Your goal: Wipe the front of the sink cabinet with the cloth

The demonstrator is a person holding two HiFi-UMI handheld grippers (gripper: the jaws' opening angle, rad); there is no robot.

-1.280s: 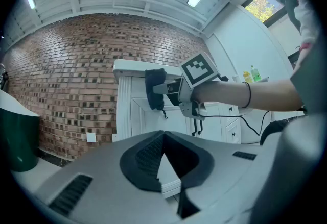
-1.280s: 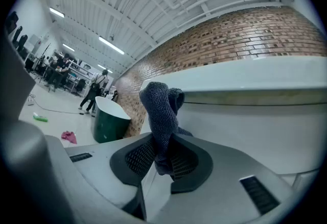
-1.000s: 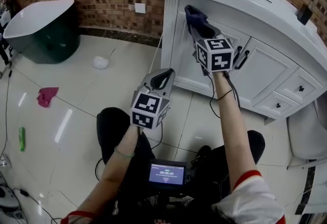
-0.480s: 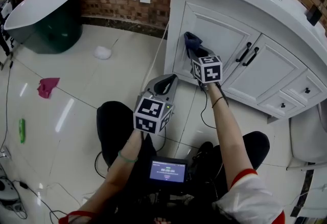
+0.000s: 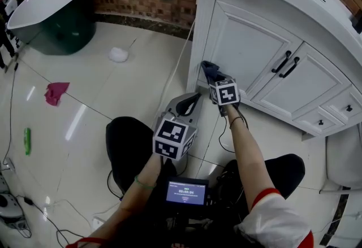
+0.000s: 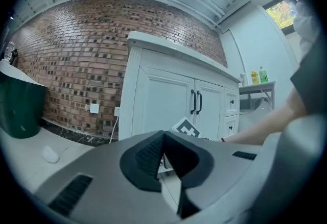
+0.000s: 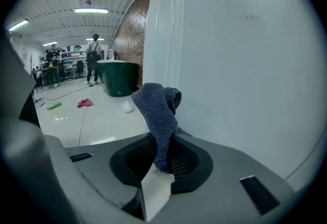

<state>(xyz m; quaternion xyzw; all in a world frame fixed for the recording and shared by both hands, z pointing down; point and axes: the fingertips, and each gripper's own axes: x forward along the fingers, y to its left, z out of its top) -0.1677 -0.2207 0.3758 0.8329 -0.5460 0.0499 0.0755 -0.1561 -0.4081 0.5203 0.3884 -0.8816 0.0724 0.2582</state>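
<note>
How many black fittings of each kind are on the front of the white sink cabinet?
Bar handles: 2
Round knobs: 2
Total: 4

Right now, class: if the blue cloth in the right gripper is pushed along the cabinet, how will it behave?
Probably floppy: the cloth folds over itself above the right gripper. Likely light, since one small pinch holds the bunch up. Its nubbly weave should drag, not slip, on the smooth cabinet.
</note>
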